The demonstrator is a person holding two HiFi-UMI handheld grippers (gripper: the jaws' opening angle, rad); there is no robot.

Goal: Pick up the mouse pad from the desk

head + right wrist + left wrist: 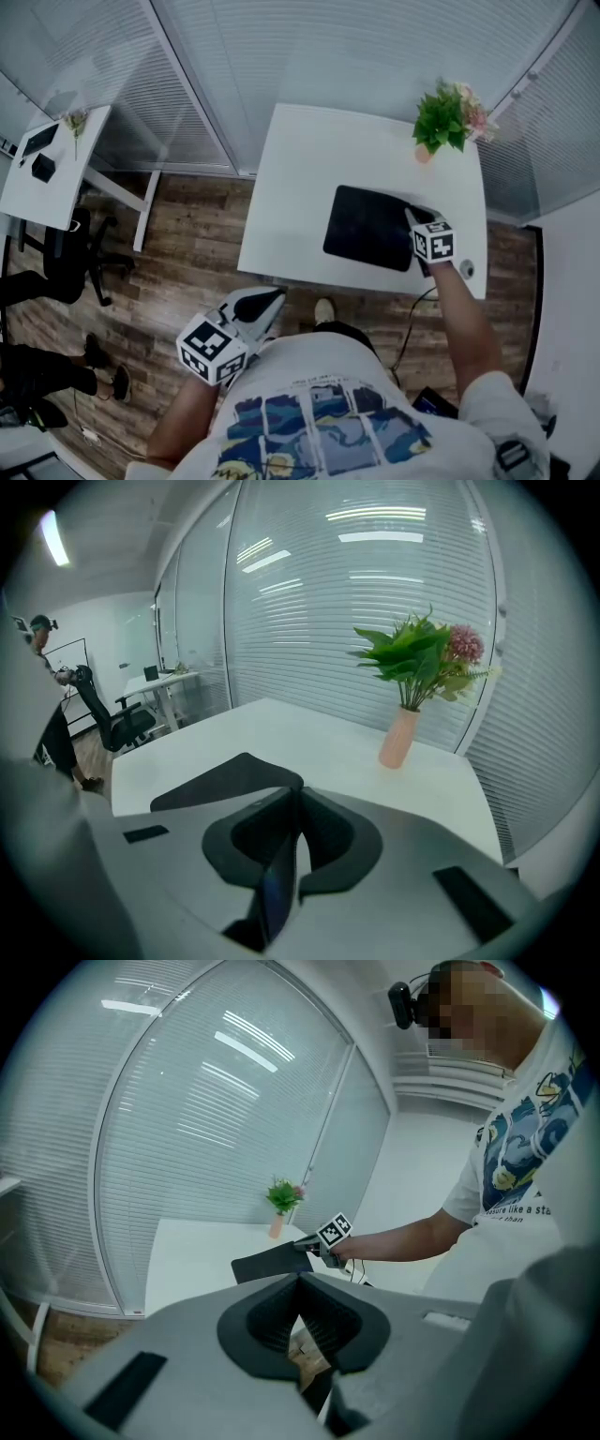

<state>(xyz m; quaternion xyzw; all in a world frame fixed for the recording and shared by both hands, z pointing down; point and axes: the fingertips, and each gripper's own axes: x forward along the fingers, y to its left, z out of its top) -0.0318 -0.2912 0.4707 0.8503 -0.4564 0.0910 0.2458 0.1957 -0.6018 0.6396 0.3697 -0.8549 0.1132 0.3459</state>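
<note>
- The left gripper [267,300] hung by the person's body, off the near edge of the desk [300,178]. Its claw was closed with nothing in it.
- The right gripper [417,217] was near the desk's right edge. Its claw was pinched tight on the right edge of the mouse pad [368,228].
- The mouse pad lay on the near right part of the desk. The side by the claw looked a little lifted.
- It was a thin, flat, black sheet with round corners.
- It was likely light, soft and bendy, so the free side might droop. An edge was the best place to grab.
- A plant [442,117] stood at the far right corner.
</note>
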